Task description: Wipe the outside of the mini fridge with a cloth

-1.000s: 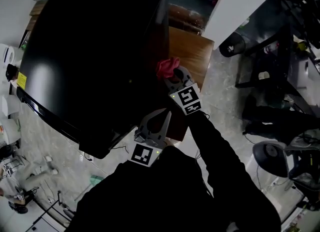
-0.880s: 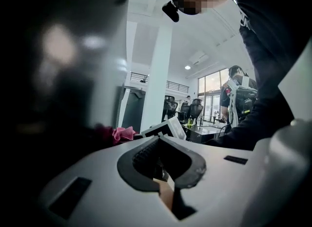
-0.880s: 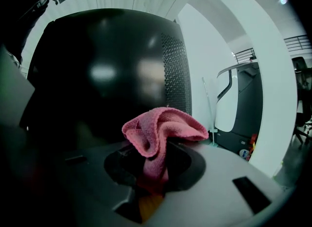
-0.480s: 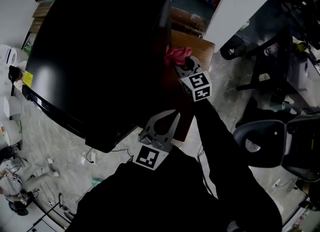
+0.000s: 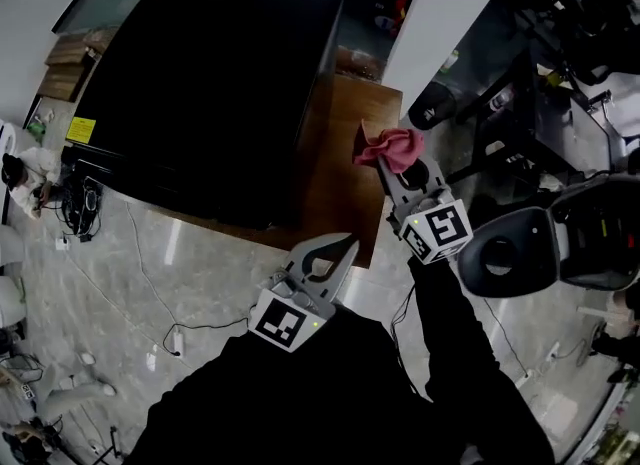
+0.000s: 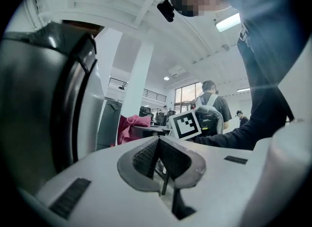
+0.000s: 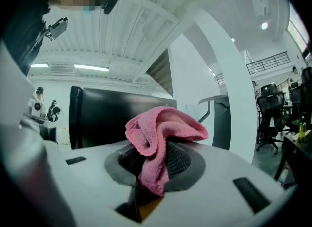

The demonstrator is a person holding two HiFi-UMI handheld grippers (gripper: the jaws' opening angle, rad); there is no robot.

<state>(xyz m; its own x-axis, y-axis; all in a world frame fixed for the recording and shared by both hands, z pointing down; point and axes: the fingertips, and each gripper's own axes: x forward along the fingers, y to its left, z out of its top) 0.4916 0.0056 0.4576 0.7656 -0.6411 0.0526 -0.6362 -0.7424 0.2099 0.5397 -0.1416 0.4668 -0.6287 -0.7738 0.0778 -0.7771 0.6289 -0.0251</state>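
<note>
The black mini fridge point(image 5: 210, 93) stands on a brown wooden stand point(image 5: 340, 183) and fills the upper left of the head view. My right gripper point(image 5: 397, 165) is shut on a pink cloth point(image 5: 388, 147), held over the stand's right edge, apart from the fridge's side. In the right gripper view the cloth point(image 7: 163, 131) bunches out of the jaws, with the fridge point(image 7: 112, 118) behind it. My left gripper point(image 5: 338, 245) is shut and empty, low near the stand's front edge. In the left gripper view the fridge point(image 6: 44, 99) rises at left, and the cloth point(image 6: 129, 126) shows beyond.
A white pillar point(image 5: 450, 23) stands right behind the stand. Black office chairs point(image 5: 520, 253) and dark desk frames point(image 5: 540, 103) crowd the right side. Cables point(image 5: 75, 203) lie on the tiled floor at left. A person with a backpack point(image 6: 212, 106) stands far off.
My right gripper has carried the pink cloth right and away from the fridge's side. The head view has swung, so the fridge sits further up and smaller. The left gripper stays shut.
</note>
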